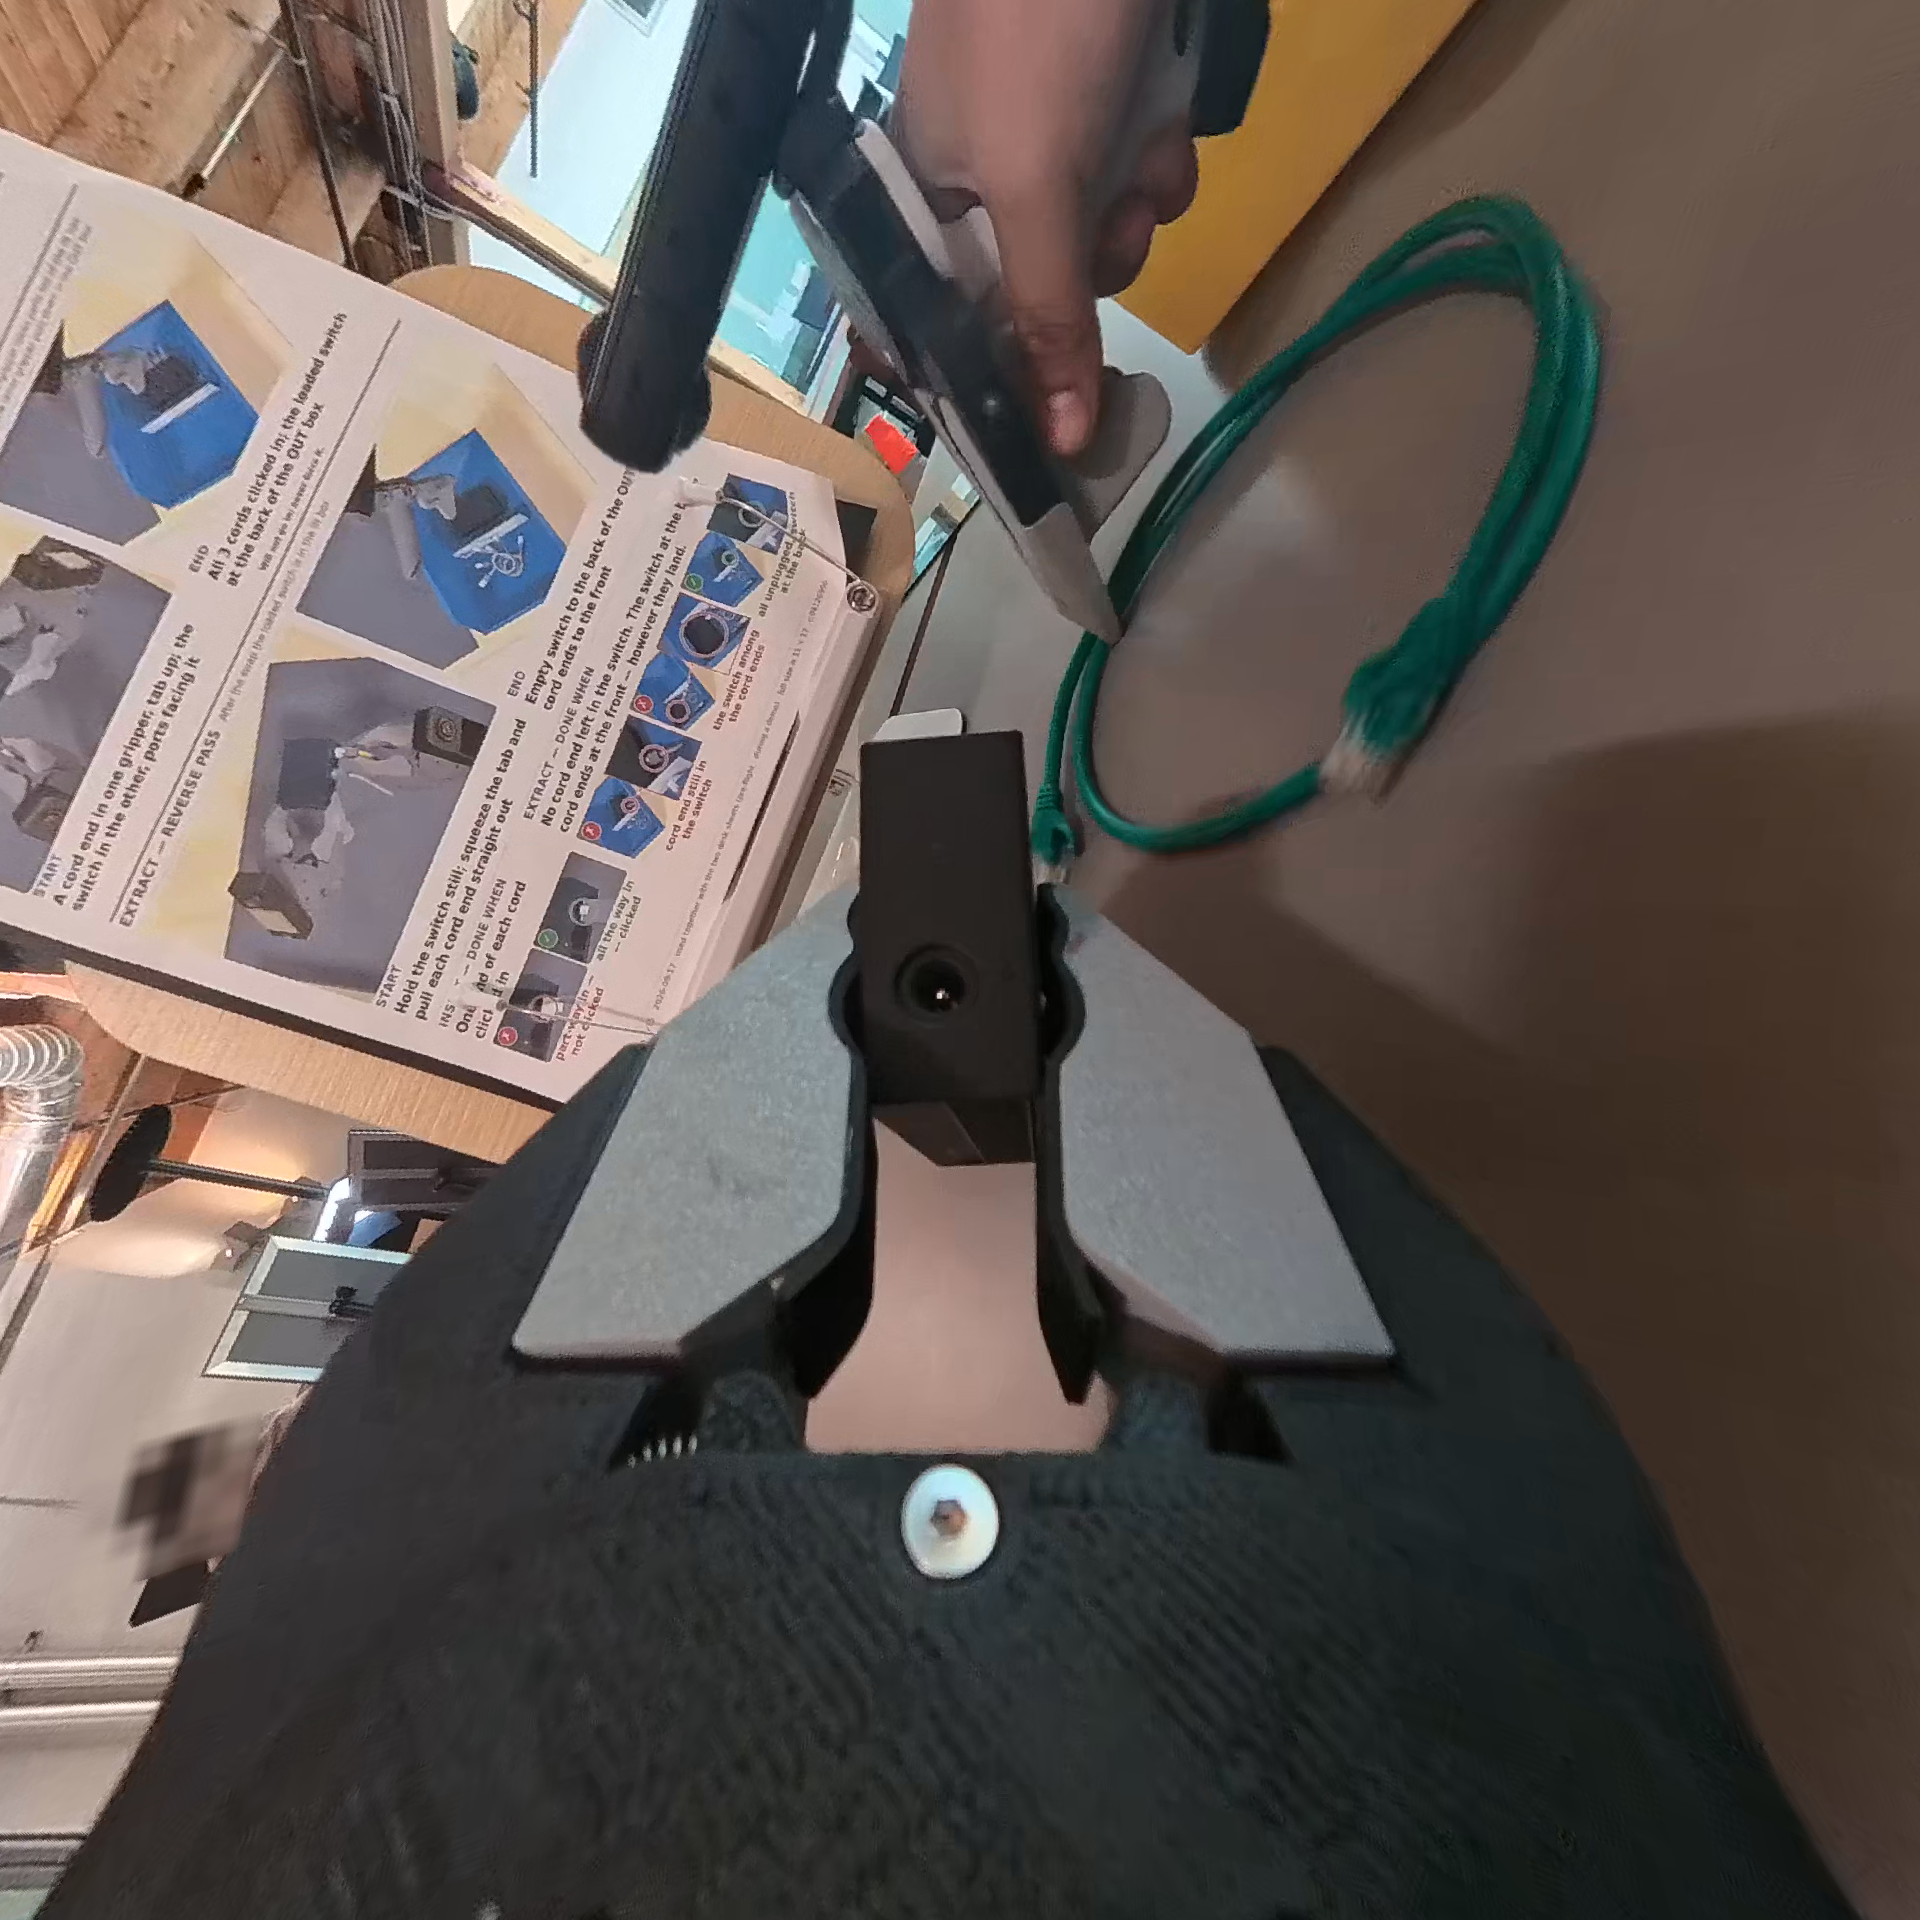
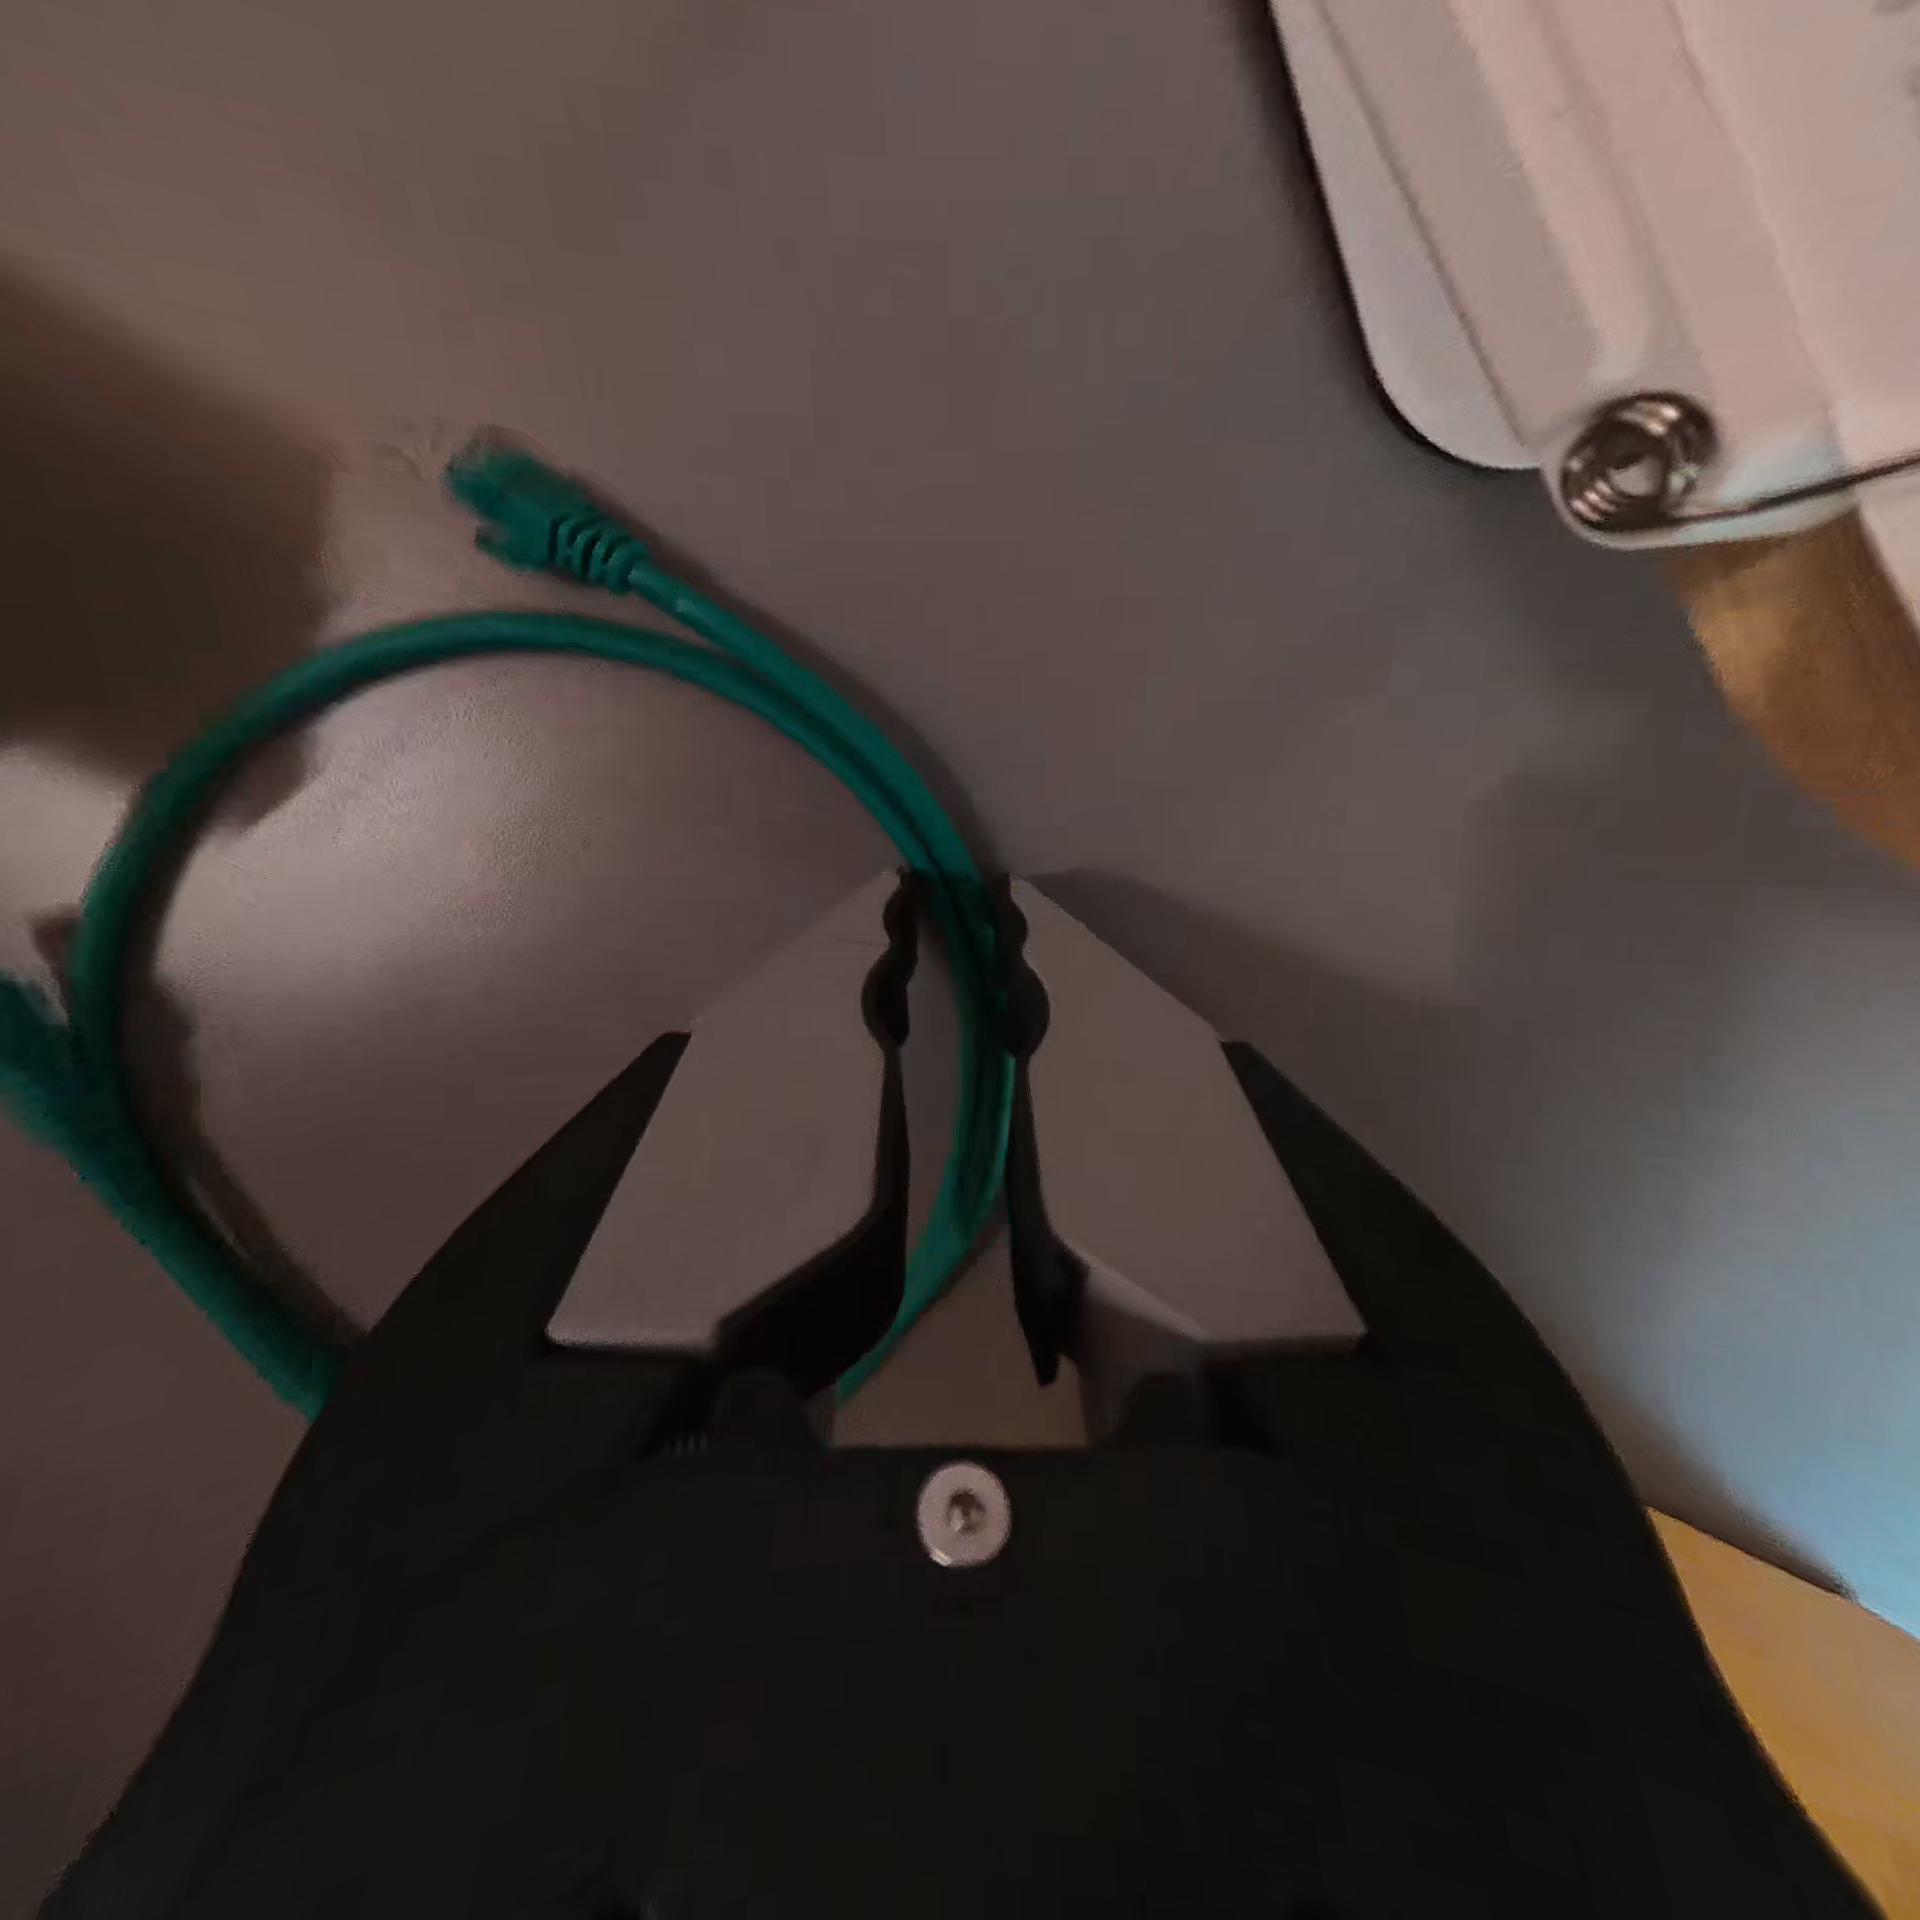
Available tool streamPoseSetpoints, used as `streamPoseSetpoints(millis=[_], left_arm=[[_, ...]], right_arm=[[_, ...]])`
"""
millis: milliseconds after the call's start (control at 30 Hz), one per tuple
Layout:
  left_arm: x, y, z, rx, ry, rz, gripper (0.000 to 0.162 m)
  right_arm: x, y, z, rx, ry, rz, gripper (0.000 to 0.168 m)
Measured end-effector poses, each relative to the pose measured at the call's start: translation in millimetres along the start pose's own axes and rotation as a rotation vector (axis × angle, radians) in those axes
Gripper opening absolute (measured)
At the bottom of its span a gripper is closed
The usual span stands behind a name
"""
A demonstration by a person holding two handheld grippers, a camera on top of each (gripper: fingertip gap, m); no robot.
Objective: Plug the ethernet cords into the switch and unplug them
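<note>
My left gripper (image 1: 951, 925) is shut on a small black switch (image 1: 951, 831), its side with a round socket facing the camera; its ports are hidden. A green ethernet cord (image 1: 1538, 436) lies coiled on the grey table, with one plug (image 1: 1382, 707) blurred and another (image 1: 1055, 831) next to the switch. My right gripper (image 2: 961, 894) is closed narrowly on two strands of the cord (image 2: 790, 707). One plug (image 2: 540, 520) points away up left and another (image 2: 31, 1060) is at the left edge. In the left wrist view the right gripper (image 1: 1101, 613) touches down at the coil.
A printed instruction sheet on a wooden clipboard (image 1: 416, 623) stands to the left; its white corner and spring clip (image 2: 1631, 457) show at the upper right in the right wrist view. A hand (image 1: 1039, 260) holds the right gripper. A yellow panel (image 1: 1299, 208) borders the grey table (image 1: 1558, 1143). The left gripper's tips are roughly 20 cm from the right gripper's.
</note>
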State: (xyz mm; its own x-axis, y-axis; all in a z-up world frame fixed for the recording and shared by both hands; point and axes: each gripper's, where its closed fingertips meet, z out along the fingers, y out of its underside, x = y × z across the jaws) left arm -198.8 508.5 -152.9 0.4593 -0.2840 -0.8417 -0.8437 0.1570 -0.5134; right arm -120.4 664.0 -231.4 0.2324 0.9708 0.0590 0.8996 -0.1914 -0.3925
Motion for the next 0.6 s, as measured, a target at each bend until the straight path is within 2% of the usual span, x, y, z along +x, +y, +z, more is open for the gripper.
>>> streamPoseSetpoints(millis=[133,233,367,600], left_arm=[[-9,3,-2,-0.013,-0.041,-0.02,0.028],[-21,8,-5,-0.024,-0.088,-0.061,0.028],[-35,15,-8,-0.043,-0.139,-0.106,0.028],[-31,15,-7,-0.046,-0.125,-0.102,0.028]], right_arm=[[-17,-4,-11,0.004,0.014,-0.076,0.006],[-24,-17,-43,0.087,0.004,-0.064,0.005],[-23,-24,-108,0.196,0.021,-0.045,0.002],[-4,-19,-254,0.351,0.245,-0.046,0.002]])
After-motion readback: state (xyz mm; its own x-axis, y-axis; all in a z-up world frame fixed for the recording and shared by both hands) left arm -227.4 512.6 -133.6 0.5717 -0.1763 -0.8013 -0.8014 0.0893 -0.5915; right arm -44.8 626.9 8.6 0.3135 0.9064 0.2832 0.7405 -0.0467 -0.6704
